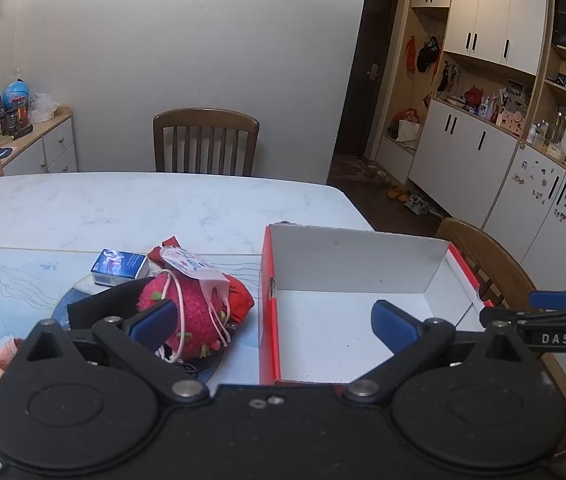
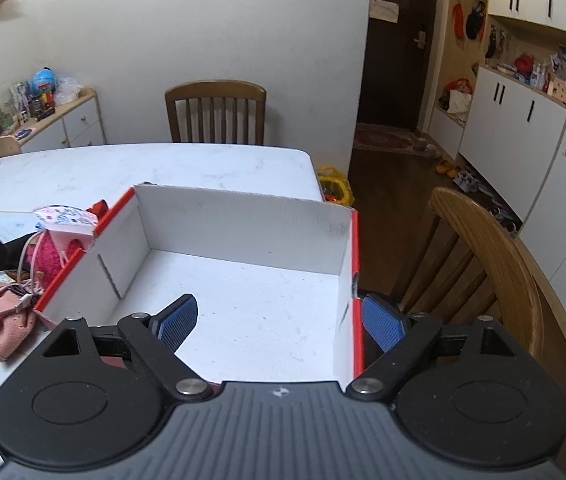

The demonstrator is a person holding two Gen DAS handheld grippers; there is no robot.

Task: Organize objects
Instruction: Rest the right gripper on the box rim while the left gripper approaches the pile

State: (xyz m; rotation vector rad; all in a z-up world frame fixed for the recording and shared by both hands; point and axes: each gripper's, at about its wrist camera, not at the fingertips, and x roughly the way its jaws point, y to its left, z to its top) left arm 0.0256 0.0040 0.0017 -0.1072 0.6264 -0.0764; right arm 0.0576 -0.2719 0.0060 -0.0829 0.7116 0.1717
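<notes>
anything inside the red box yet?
Nothing visible: the red box shows only bare white floor and walls. Its near end is hidden behind the right gripper, so that strip is unconfirmed.

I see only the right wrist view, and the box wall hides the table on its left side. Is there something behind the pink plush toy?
Observer: Yes, a small blue pack lies on the table just behind the pink plush toy.
Operator: And the left claw, does it hold something?
Observer: No, the left claw is open and empty. One finger shows in front of the toy, the other in front of the inside of the box.
Operator: What is under the toy?
Observer: A black strap-like thing lies beneath it; I cannot tell what it is.
</notes>
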